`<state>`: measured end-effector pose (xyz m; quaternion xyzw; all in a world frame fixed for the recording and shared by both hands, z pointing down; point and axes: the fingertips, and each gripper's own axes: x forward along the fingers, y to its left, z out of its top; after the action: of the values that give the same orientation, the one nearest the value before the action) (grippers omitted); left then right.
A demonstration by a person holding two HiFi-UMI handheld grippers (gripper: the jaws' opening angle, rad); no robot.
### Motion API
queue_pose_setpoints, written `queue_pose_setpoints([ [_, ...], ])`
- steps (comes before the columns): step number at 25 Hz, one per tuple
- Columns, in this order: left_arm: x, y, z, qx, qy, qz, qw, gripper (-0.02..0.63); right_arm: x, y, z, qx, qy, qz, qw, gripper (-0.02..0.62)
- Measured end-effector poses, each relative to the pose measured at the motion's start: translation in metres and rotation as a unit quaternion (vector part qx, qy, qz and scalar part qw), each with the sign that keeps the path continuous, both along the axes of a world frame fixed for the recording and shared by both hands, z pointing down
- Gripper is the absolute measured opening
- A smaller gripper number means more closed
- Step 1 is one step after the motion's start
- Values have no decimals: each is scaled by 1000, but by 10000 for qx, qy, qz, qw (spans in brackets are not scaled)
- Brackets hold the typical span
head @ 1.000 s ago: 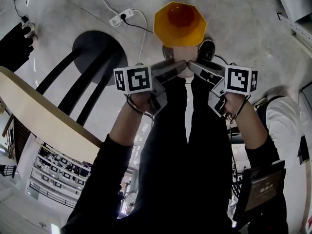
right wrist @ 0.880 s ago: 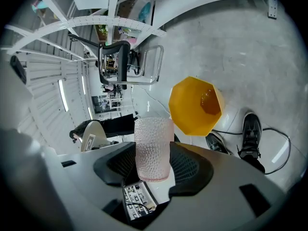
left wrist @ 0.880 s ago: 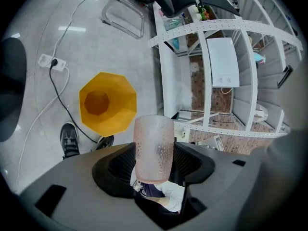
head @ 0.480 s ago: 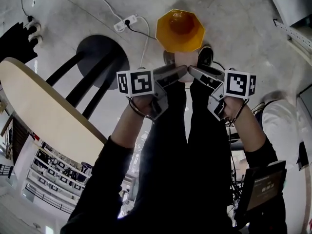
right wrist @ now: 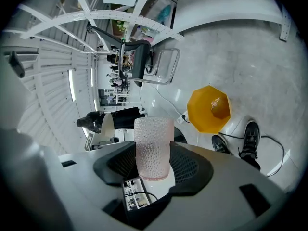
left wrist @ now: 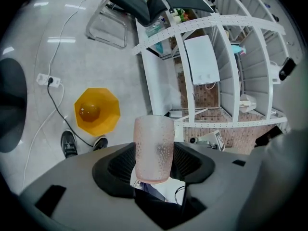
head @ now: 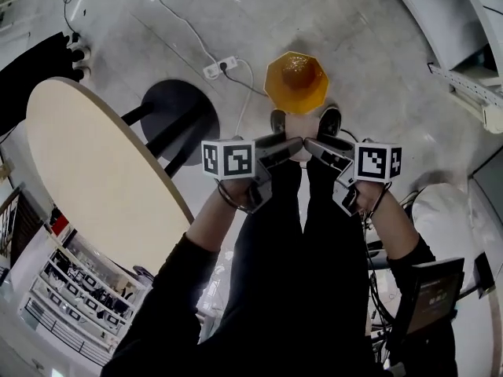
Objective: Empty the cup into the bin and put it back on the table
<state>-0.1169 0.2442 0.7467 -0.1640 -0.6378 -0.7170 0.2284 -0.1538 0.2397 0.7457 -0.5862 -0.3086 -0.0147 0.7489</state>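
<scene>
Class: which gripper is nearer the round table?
Left. The left gripper sits right of the round table, apart from it; the right gripper lies farther right, beyond the left one.

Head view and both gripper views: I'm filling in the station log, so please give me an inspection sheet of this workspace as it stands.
Surface: round table, nothing seen on the part in view.
Job's things: pink dimpled cup off the table, held above the floor; orange bin on the floor beyond the person's shoes, something brownish inside.
Clutter: nothing seen.
Grippers: left gripper and right gripper both shut on the cup, one from each side.
Cables: power strip and white lead on the floor near the bin.
Surroundings: white shelving; office chair.
</scene>
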Motion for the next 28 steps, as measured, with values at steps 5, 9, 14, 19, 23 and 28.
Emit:
queue_pose_setpoints([
  [5,10,12,-51,-518,-152,51,9985,262,10,10,-54,-516,-93,-425,9977,230],
  [9,12,26,-105,-999,-344,-48,9944,262,12,25,-109,-1017,-256,-732,9918,230],
  [14,7,40,-175,-1498,-493,-96,9874,262,8,39,-179,-1479,-369,-935,9839,230],
  [19,0,47,-226,-2082,-635,-91,9760,262,1,47,-230,-2064,-492,-1062,9714,230],
  [23,0,40,-261,-2623,-658,43,9627,262,1,41,-264,-2577,-516,-1116,9584,229],
  [28,7,37,-300,-3354,-583,20,9403,262,7,40,-302,-3327,-612,-1397,9306,230],
])
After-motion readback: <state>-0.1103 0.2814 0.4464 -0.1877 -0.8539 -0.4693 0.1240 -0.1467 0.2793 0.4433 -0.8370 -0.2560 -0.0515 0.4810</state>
